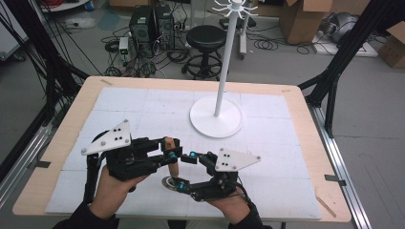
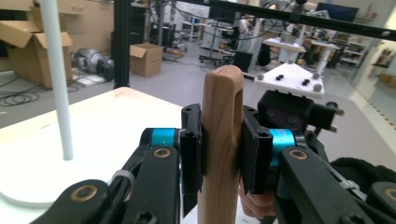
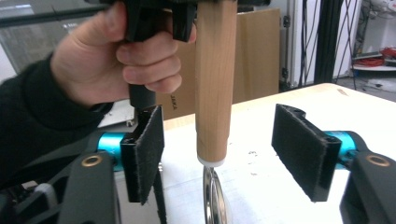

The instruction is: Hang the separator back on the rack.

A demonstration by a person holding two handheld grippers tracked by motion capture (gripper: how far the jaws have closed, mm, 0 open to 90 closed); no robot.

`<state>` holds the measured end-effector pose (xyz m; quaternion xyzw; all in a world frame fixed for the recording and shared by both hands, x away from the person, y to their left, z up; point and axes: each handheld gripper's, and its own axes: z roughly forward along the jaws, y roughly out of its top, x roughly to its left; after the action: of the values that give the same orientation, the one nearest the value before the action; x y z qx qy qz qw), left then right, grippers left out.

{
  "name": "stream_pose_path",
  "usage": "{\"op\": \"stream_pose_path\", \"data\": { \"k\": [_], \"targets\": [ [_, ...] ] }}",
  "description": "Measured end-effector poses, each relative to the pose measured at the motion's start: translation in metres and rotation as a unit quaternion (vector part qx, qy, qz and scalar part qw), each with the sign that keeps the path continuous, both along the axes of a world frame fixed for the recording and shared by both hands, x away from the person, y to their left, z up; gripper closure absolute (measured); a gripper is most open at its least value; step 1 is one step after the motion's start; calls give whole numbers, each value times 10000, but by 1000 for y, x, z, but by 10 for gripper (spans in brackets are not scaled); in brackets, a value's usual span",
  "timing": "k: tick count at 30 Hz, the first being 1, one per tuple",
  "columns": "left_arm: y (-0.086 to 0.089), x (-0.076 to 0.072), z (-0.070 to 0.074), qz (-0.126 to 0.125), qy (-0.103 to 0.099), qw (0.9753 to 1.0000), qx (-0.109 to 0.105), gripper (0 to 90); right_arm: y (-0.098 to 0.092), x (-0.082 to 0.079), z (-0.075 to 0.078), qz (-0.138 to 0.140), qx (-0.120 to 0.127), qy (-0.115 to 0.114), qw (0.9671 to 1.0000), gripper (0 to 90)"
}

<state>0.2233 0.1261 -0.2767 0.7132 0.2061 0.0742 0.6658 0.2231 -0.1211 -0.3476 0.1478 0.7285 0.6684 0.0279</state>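
We have the left claw clamped on a wooden handle, its two pads pressing the flat sides just below the slot at the top, so the tool stands upright near the front edge of the counter. A metal part hangs from the handle's lower end, edge-on to the camera (perhaps a wheel or a ring; we cannot tell which), and it looks to be at or just above the white mat. The right claw is wide open and holds nothing, its pads standing either side of the handle's lower end without touching it.

To do this well, we judge, we should keep the left grip square and steady, then close the right pads evenly on the round wood above the white collar.

A white stand with hooks at its top sits toward the far side. Beyond, a black stool, cardboard boxes and loose cables on a grey floor.
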Motion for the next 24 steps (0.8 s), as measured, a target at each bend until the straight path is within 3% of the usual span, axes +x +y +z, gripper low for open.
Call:
{"op": "stream_pose_path", "data": {
  "k": [3,6,7,10,18,24],
  "targets": [
    [-1,0,0,52,1,10000,-9,724,3,1,-1,42,0,-19,10000,288],
    [-3,0,0,51,20,10000,-21,724,5,2,-1,57,-33,-54,10000,332],
    [-4,0,-1,40,20,10000,-17,724,4,3,0,45,-47,-69,10000,416],
    [-6,-1,-1,8,19,10000,-26,724,2,4,1,32,10,-15,10000,531],
    [-6,-1,-1,-11,19,10000,-82,724,1,6,1,218,26,72,9997,693],
    [-5,0,-2,-41,69,9999,-143,722,1,7,1,241,24,119,9996,718]
  ]
}}
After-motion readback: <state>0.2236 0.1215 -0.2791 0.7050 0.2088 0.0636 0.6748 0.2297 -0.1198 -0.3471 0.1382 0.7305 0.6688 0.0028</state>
